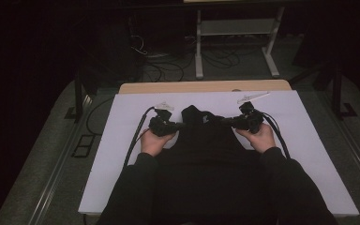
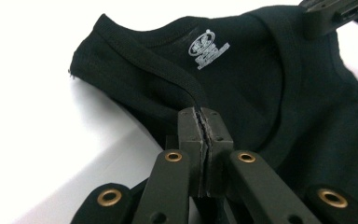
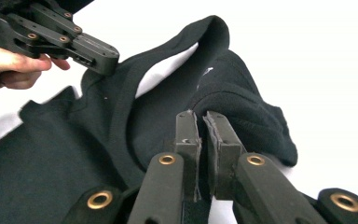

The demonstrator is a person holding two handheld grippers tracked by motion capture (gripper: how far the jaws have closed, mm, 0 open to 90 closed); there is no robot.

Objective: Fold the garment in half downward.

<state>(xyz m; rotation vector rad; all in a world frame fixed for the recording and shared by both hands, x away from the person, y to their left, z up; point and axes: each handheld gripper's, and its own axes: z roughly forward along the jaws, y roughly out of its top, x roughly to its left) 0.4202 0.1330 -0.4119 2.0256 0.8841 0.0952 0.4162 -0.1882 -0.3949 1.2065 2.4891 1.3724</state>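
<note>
We have the black shirt (image 1: pixel 201 140) lying on the white table (image 1: pixel 309 140) before us, our left gripper (image 2: pixel 204 116) and right gripper (image 3: pixel 204 120) each clenched on its shoulder fabric beside the collar (image 2: pixel 168 70). It looks light, soft and limp, so it should sag between grips; these shoulder seams seem the best hold.

Both forearms reach forward from the near edge, hands level with each other. The left gripper (image 1: pixel 180 125) points inward to the right, jaws pressed tight together. The right gripper (image 1: pixel 225 122) points inward to the left, jaws nearly closed, a thin gap between its pads (image 3: pixel 189 135)
</note>
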